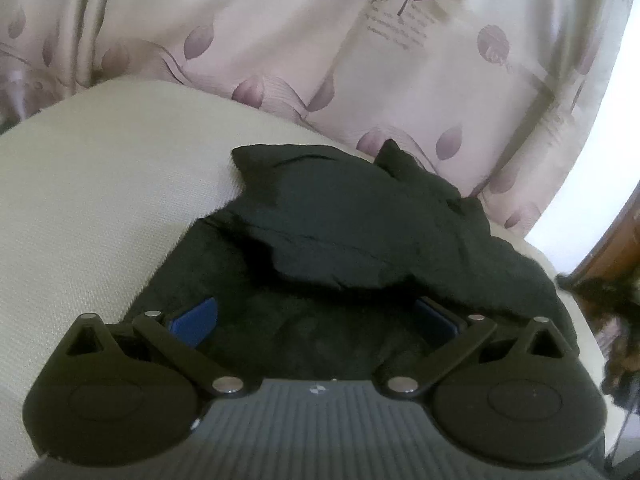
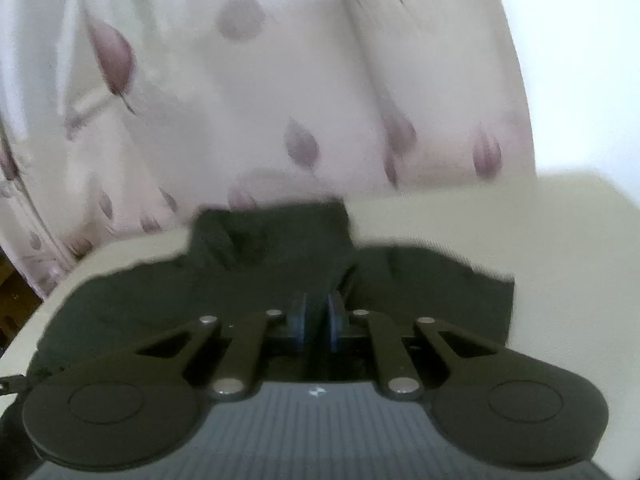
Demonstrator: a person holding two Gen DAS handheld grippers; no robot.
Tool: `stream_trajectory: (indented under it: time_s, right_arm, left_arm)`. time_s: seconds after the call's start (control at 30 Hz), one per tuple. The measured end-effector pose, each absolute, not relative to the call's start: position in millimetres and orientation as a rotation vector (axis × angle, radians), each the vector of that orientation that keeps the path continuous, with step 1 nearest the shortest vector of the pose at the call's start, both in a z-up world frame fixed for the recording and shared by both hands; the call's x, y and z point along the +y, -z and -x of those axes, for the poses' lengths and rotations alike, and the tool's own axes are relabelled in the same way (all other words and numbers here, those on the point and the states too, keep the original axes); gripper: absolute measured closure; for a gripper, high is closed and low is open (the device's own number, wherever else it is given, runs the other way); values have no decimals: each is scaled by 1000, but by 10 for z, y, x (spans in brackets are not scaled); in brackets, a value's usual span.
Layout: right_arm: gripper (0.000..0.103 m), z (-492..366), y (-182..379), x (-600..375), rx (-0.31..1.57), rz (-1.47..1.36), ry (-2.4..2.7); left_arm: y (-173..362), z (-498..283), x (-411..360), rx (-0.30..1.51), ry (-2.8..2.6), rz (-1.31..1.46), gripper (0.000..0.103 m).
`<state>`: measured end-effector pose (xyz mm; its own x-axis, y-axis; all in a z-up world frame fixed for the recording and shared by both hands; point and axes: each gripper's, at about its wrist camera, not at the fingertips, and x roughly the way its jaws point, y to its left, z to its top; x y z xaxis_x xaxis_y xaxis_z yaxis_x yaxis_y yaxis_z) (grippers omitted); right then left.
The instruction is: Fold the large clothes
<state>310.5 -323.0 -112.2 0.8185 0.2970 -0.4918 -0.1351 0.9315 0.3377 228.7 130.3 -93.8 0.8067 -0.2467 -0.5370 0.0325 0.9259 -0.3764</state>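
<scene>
— Looking closest in, what are the two grippers doing?
— The left gripper has its blue fingers spread wide over the black garment; the right gripper pinches a fold of it between pressed-together pads.
— And where's the garment?
— Bunched on the cream cushion, reaching its far edge, with the leaf-print curtain behind.

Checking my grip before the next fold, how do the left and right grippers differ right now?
The left gripper has its jaws spread wide over the black garment, gripping nothing; the right gripper has its jaws nearly together, pinching a fold of it. Both have blue pads and hover over the cream surface.
</scene>
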Motion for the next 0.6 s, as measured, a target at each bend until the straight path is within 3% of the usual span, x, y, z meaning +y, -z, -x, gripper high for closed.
stream_trajectory:
  time_s: [0.17, 0.33, 0.47, 0.5, 0.57, 0.6]
  right_arm:
    - [93, -3229, 1503, -3155, 665, -263, -207]
    - [91, -3209, 1386, -3234, 695, -315, -211]
    - [86, -2508, 1027, -3440, 515, -396, -299]
    - [76, -2281, 965, -3499, 473, -412, -329]
    - [38, -1691, 886, -3622, 384, -422, -386]
    - [7, -1377, 882, -3671, 356, -412, -400]
  left_arm:
    - [890, -2140, 1337, 659, 151, 386, 0]
    - [526, -1719, 1532, 577, 152, 397, 0]
    - [223, -1152, 1767, 471, 123, 359, 0]
    - [190, -1047, 1815, 461, 121, 354, 0]
    - [180, -782, 1950, 457, 125, 342, 0]
    - [199, -679, 2012, 463, 129, 339, 0]
